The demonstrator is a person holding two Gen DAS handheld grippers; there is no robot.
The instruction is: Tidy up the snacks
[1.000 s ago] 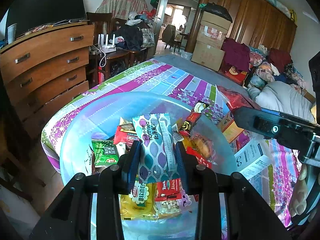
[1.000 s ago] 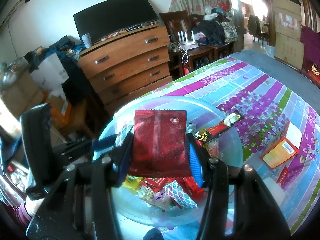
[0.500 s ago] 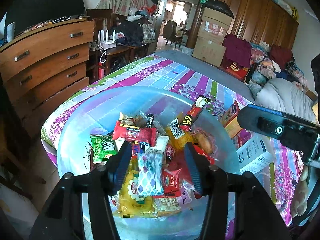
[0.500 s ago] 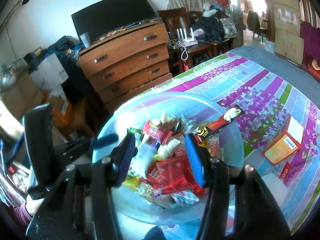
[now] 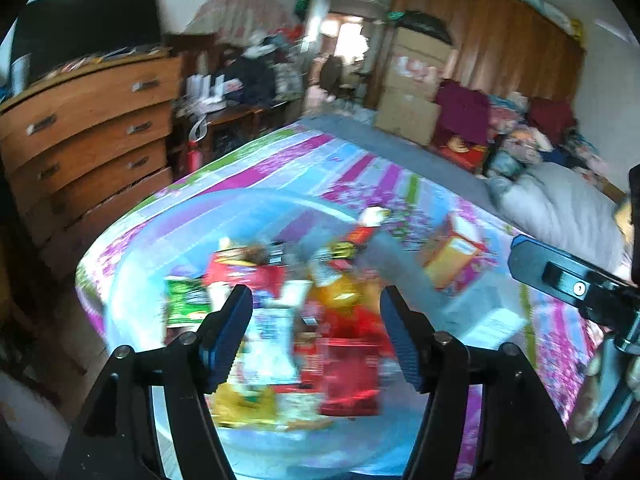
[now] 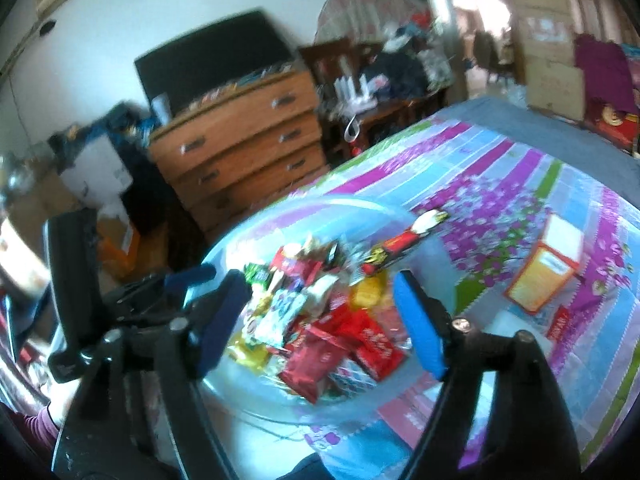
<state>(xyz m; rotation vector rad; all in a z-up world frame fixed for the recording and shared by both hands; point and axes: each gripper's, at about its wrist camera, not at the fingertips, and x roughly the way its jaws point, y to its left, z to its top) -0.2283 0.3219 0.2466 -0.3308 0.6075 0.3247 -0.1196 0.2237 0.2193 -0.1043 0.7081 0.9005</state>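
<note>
Both tongs (image 5: 316, 308) (image 6: 320, 300) now empty, packets dropped into bowl (image 6: 240, 240).

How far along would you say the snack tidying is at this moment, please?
Done: a heap of snack packets sits in the clear round plastic basin. In hand: nothing; the left gripper and right gripper have just been opening, both empty. Left: the orange and white carton and small red packet lie on the striped cloth.

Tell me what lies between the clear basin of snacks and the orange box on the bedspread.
Right wrist view: only bare flowered bedspread separates the basin from the orange box; the long red snack stick overhangs the rim toward it.
</note>
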